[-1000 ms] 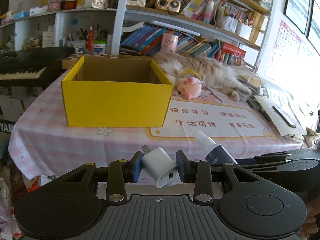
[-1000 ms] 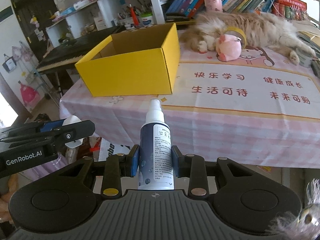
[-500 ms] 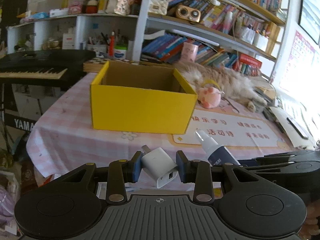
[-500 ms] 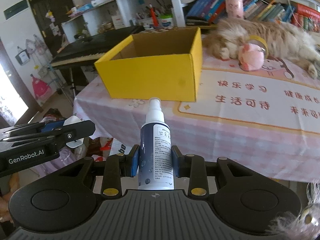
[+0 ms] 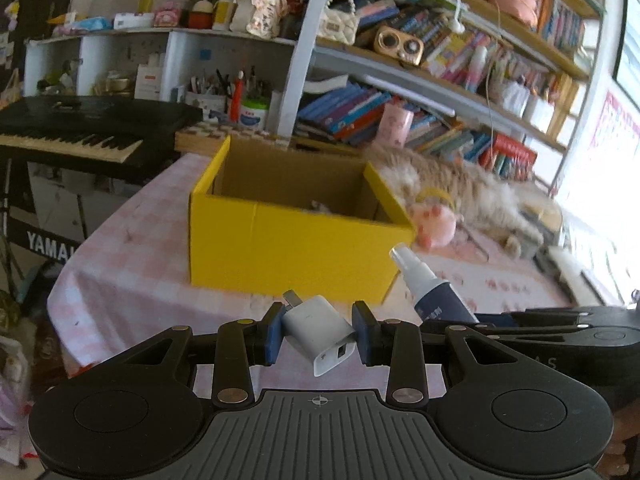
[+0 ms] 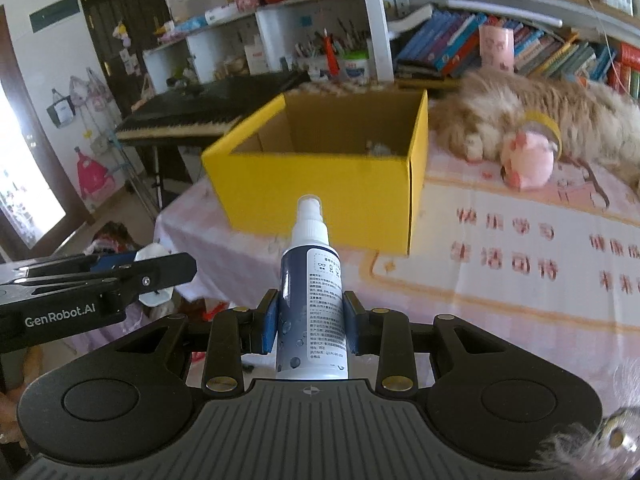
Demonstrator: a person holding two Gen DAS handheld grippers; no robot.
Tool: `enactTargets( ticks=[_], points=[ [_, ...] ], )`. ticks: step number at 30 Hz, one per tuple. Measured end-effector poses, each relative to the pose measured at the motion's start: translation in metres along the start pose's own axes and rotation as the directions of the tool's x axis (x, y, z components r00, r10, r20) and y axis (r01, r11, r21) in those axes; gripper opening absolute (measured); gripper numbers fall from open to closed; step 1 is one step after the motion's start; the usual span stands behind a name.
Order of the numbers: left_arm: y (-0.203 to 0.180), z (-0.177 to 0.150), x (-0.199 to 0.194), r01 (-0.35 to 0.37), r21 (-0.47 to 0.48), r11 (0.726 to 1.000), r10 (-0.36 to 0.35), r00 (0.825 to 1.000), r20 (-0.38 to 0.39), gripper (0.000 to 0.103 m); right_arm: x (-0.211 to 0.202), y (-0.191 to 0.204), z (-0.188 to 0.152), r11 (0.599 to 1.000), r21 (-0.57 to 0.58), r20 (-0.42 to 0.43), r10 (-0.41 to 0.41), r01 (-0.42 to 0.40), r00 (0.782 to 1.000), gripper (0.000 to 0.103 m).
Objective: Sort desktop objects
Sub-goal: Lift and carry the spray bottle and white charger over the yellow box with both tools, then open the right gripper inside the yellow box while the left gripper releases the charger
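Observation:
My left gripper [image 5: 319,335] is shut on a white USB charger plug [image 5: 320,330], tilted between the blue pads, just short of the table's near edge. My right gripper [image 6: 309,326] is shut on a dark blue spray bottle [image 6: 310,288] with a white nozzle, held upright; the same spray bottle [image 5: 428,286] shows at the right of the left wrist view. Ahead on the pink checked tablecloth stands an open yellow cardboard box [image 5: 288,236], also the yellow box [image 6: 332,176] in the right wrist view, with a small grey thing at its bottom. The left gripper [image 6: 132,268] appears at the left of the right wrist view.
A fluffy cat [image 6: 540,116] lies on the table right of the box, beside a pink plush toy [image 6: 528,160]. A printed desk mat [image 6: 520,248] covers the table's right part. A black keyboard piano [image 5: 80,136] stands left. Cluttered bookshelves [image 5: 420,80] rise behind.
Both grippers have moved toward the table and up a little, each keeping its object. The yellow box now looks larger and nearer, and its inside has come into view.

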State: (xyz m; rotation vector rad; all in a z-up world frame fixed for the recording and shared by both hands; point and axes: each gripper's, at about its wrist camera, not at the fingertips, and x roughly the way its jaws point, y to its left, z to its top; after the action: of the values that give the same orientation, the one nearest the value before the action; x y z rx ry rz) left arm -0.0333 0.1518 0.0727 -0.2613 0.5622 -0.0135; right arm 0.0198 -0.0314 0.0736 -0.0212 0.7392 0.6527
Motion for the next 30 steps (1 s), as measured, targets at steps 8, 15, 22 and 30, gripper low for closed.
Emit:
enactTargets(
  ticks=[8, 15, 22, 30],
  points=[
    [0.006, 0.052, 0.031, 0.02, 0.016, 1.0, -0.022, 0.996, 0.089, 0.035, 0.015, -0.011, 0.058, 0.999, 0.03, 0.092, 0.025, -0.028, 0.995, 0.03],
    [0.017, 0.081, 0.068, 0.001, 0.025, 1.0, -0.004, 0.994, 0.109, 0.034, 0.039, -0.021, 0.107, 0.999, 0.0, 0.144, 0.038, -0.038, 0.989, 0.03],
    [0.023, 0.093, 0.101, -0.038, 0.055, 0.998, 0.033, 0.996, 0.077, 0.034, 0.074, -0.034, 0.128, 1.0, 0.009, 0.112, 0.029, -0.03, 0.993, 0.03],
    [0.028, 0.092, 0.137, -0.079, 0.089, 0.993, 0.079, 0.997, 0.004, 0.035, 0.112, -0.043, 0.134, 1.0, -0.011, 0.042, 0.028, -0.028, 0.999, 0.03]
  ],
)
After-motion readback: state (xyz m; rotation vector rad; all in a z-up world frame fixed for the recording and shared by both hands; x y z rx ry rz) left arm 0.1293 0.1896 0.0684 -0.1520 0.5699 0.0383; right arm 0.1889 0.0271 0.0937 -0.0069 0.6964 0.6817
